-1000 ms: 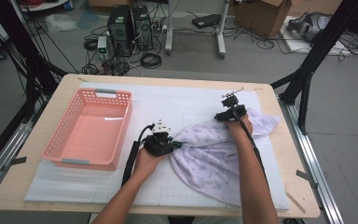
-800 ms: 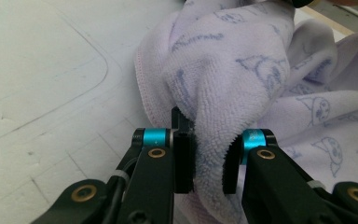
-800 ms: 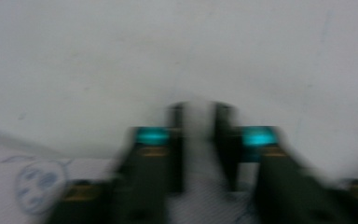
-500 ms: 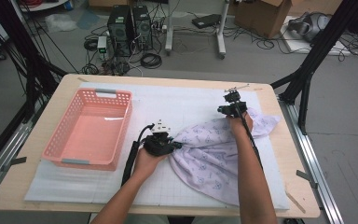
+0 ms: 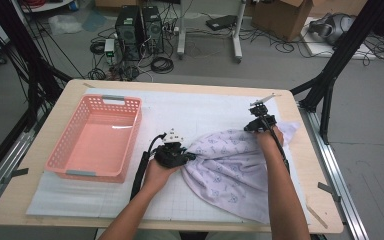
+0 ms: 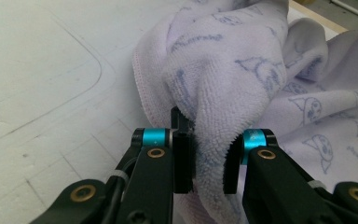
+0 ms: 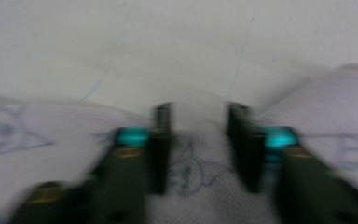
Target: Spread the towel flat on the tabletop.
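Between the fingers (image 6: 185, 161) of the left gripper (image 6: 206, 163) sits a thick bunched fold of the towel (image 6: 223, 79), pinched firmly so the pile bulges out on both sides. Seen from the high view, this left gripper (image 5: 176, 154) holds the towel's (image 5: 230, 170) near left corner low over the white mat (image 5: 190, 110), just right of the pink basket (image 5: 96, 137).

At the far edge of the cloth, the right gripper (image 7: 199, 149) has its fingers (image 7: 161, 149) astride the hem; that picture is blurred, but cloth lies between them with little gap. Its jaws have just been closing and then eased open a touch, and they look narrowed onto the hem. From above, the right gripper (image 5: 261, 122) is at the towel's far right corner.

The towel is soft, light terry, printed with small cat faces. I judge it will sag and fold wherever it is unsupported and drag on the surface (image 5: 310, 200) rather than slide cleanly. Corners and hems are the best places to hold it, since a thin edge gives the fingers a sure bite and lets the cloth be pulled flat.

Compared with a second ago, the right hand has shifted slightly toward the far side and drawn its corner out, so the cloth lies more stretched between the two hands. The left hand has stayed put.
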Demonstrator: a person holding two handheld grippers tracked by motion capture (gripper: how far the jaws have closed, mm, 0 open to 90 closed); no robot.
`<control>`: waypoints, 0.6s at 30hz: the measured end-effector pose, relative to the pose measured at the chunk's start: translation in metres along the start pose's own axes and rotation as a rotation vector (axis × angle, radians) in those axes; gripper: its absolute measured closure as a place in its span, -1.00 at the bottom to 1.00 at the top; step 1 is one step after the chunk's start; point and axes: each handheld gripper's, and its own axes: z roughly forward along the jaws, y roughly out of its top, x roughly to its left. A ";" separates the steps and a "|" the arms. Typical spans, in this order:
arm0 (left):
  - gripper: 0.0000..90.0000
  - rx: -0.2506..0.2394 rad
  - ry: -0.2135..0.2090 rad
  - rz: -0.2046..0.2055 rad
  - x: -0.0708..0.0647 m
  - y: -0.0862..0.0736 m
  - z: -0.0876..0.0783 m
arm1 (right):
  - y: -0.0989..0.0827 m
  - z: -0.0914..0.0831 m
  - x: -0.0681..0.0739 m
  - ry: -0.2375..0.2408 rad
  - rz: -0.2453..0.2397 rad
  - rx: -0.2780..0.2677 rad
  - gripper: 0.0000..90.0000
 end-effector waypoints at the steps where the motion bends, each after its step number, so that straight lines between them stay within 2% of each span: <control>1: 0.77 0.001 -0.001 0.002 0.000 0.000 0.000 | 0.000 -0.001 0.001 0.015 -0.006 0.009 0.87; 2: 0.77 0.002 -0.001 0.003 0.000 0.000 0.000 | 0.000 -0.002 0.001 0.025 -0.003 0.011 0.88; 3: 0.77 0.004 -0.002 0.005 0.000 0.000 0.000 | -0.001 -0.004 0.000 0.043 0.000 -0.009 0.89; 5: 0.77 -0.001 -0.002 -0.001 -0.001 0.000 -0.001 | 0.000 -0.010 -0.001 0.103 0.017 -0.098 0.89; 6: 0.77 -0.002 0.000 0.001 -0.001 0.000 -0.002 | 0.002 -0.013 -0.001 0.126 0.009 -0.155 0.89; 8: 0.77 -0.009 0.003 0.004 -0.001 0.001 -0.005 | 0.008 -0.019 0.004 0.178 -0.014 -0.250 0.89; 12: 0.77 -0.018 0.018 0.007 -0.001 0.001 -0.009 | 0.026 -0.022 0.022 0.248 -0.095 -0.406 0.89; 14: 0.76 -0.021 0.029 0.014 0.000 -0.001 -0.012 | 0.039 -0.024 0.031 0.282 -0.125 -0.442 0.89; 18: 0.76 -0.023 0.040 -0.011 0.007 -0.009 -0.017 | 0.069 -0.026 0.056 0.327 -0.215 -0.492 0.89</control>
